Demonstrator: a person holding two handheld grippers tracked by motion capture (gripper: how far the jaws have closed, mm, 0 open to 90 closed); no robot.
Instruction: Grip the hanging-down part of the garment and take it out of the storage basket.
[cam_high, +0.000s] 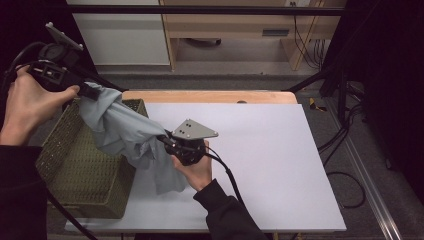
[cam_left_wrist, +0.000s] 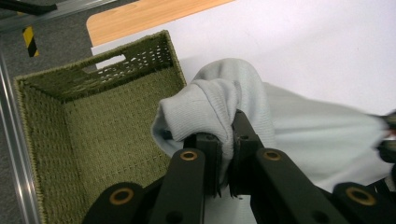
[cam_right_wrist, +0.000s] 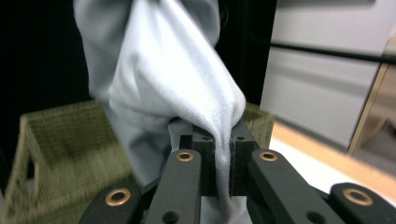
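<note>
While both hands are raised, a pale grey garment (cam_high: 125, 132) hangs stretched between them, over the near-right rim of the green woven basket (cam_high: 75, 170) (standing at the table's left edge). Left gripper (cam_left_wrist: 226, 140) and right gripper (cam_right_wrist: 223, 144) each pinch a fold of cloth.

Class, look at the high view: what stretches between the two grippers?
The pale grey cloth, pinched by the left gripper and right gripper, hangs over the green basket.
</note>
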